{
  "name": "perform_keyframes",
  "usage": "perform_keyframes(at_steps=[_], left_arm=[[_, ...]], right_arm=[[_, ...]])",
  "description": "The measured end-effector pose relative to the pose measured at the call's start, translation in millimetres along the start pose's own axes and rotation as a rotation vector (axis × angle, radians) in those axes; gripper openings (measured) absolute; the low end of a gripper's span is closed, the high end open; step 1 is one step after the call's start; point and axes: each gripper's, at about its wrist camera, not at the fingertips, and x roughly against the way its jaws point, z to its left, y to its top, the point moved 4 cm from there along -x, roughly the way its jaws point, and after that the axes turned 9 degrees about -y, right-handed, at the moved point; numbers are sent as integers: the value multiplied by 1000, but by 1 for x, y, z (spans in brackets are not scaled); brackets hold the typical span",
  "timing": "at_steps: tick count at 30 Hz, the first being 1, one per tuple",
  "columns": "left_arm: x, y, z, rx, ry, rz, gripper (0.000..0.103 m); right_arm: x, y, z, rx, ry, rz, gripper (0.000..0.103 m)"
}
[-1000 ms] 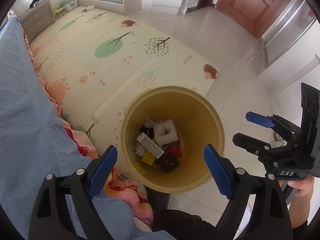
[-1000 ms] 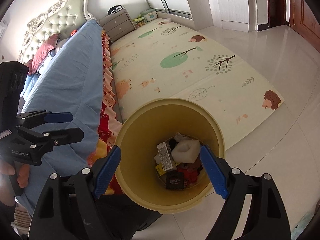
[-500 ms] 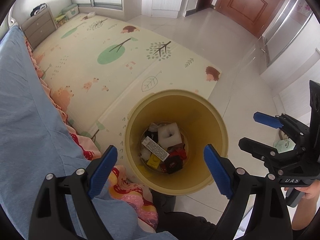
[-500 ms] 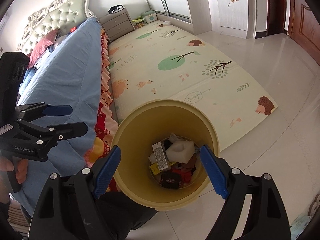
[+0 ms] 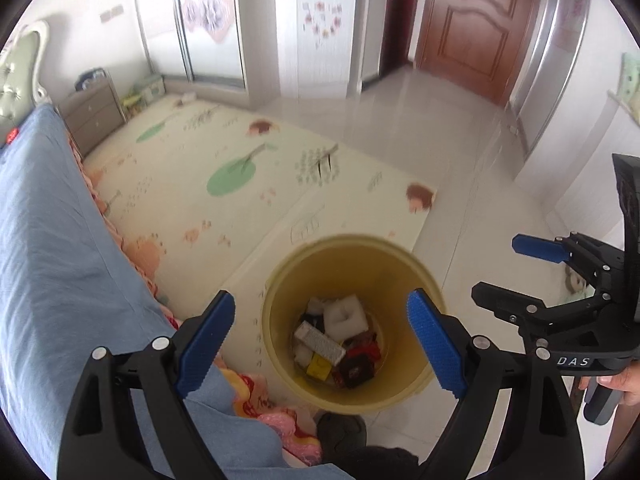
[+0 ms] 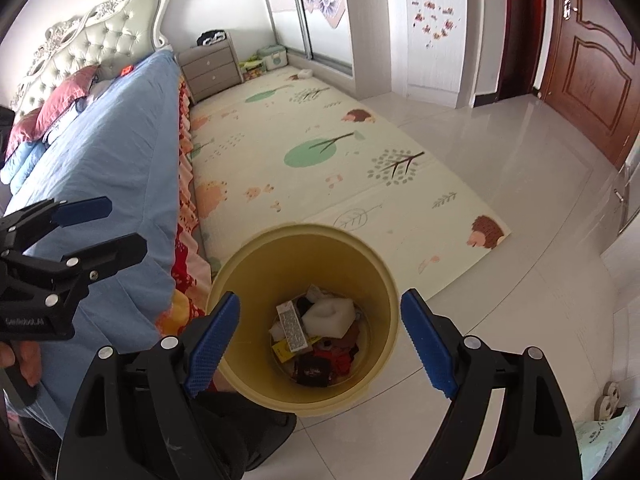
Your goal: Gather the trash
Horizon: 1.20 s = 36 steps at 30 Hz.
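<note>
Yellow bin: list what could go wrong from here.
1. The yellow bin stands close beside the bed's blue cover; a low swing of the left gripper might tip it.
2. Both grippers are open and empty; the right gripper may leave trash uncollected, such as the bag on the floor.

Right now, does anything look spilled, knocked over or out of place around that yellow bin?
Nothing stands out. The yellow bin stands upright beside the bed, with the trash, including a white foam block, all inside it. The play mat lies flat. Both grippers, left and right, are open and empty.
</note>
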Motion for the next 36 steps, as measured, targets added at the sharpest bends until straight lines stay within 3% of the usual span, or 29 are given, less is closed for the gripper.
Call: perform_keyframes(at_steps=[7, 14, 21, 30, 36], left_arm=[[59, -5, 11, 51, 34, -173, 94], [122, -28, 42, 129, 136, -296, 99], [182, -68, 91, 228, 274, -353, 99], [249, -137, 173, 409, 458, -367, 99], [287, -175, 201, 452, 557, -400, 99]], right_arm=[[43, 11, 20, 6, -36, -133, 86], [81, 22, 65, 50, 30, -256, 91], [94, 29, 129, 125, 126, -291, 91], [111, 25, 231, 220, 268, -324, 91], [125, 21, 298, 294, 342, -350, 91]])
